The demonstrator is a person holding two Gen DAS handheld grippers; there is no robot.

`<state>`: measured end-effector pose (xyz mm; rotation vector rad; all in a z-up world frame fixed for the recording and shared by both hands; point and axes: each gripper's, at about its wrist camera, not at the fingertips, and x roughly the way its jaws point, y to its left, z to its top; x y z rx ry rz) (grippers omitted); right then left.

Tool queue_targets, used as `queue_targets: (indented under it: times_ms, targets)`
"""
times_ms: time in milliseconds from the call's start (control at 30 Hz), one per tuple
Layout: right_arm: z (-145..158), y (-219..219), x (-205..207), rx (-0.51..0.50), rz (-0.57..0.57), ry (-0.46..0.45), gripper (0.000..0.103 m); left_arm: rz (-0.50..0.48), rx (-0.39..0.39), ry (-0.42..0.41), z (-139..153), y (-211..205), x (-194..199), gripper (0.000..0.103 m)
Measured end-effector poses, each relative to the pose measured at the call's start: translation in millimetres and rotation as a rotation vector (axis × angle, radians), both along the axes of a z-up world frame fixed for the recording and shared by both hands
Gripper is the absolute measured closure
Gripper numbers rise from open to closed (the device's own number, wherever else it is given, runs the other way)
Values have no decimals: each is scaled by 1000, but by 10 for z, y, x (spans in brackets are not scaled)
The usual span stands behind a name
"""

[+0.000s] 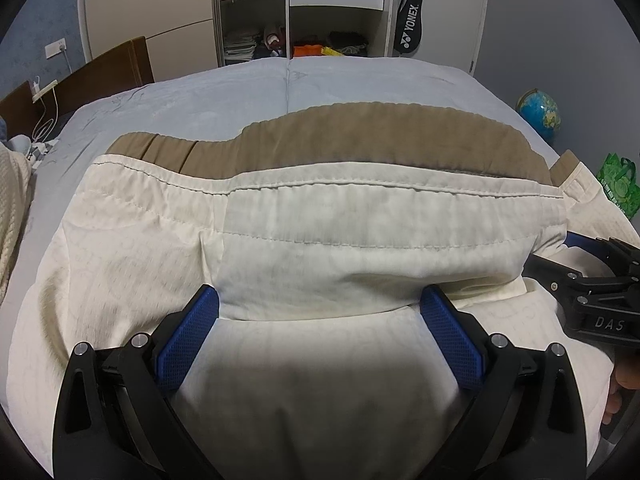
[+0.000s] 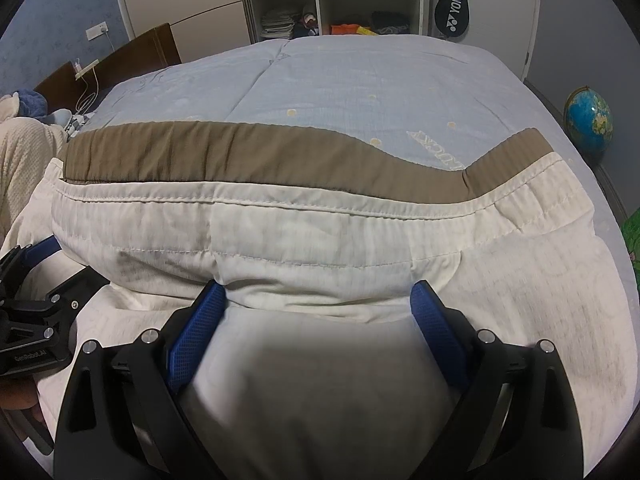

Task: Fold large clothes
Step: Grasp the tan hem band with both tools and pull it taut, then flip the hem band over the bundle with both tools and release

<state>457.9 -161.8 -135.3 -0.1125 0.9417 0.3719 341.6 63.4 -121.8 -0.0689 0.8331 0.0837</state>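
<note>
Cream quilt cover (image 1: 320, 240) w/ tan border (image 1: 340, 136), folded edge lying mid-frame on bed (image 1: 240, 96). Left gripper (image 1: 318, 306) spread wide, fabric bulging between pads, not pinched. Right gripper (image 2: 318, 298) same.

Risk: w/o grip, fold edge could slip or skew; thick layers may spring back.

Room: blue bedding; wardrobe shelves (image 1: 256, 20) top centre; globe (image 1: 540, 114) right; racket bag (image 1: 412, 20) upper right.

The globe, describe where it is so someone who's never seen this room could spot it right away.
Start from the bed with the pale blue cover that fills the middle of the room. Look past its right edge to the floor by the grey-blue wall; the globe stands there, with a green bag nearer the camera. It is the only round thing there, bright blue with green and yellow land patches.
</note>
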Motion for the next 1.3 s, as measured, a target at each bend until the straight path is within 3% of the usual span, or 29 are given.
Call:
queue_targets:
  times_ms: [533,633,833,1000,1067,1133,1300]
  targets:
    - [-5,10,-1,0,-1,2,13,0,-2,2,-10,5,9,6]
    - [38,5,-9,10,1,10,13,-3,-42,11,24,62,20,6]
    - [226,-67,-4,52,9,8,13,-9,-131,-41,279,263,6,15]
    - [536,-115,55,135,-5,-44,13,-26,-134,-106,606,254,133,15]
    - [594,-94,158,145,-12,-26,13,-29,-89,-76,636,189,265,14]
    - [559,-11,307,94,-30,8,13,-3,-51,-14,597,183,435,13]
    - [367,56,563,70,-44,116,10,39,-115,88,375,349,682,8]
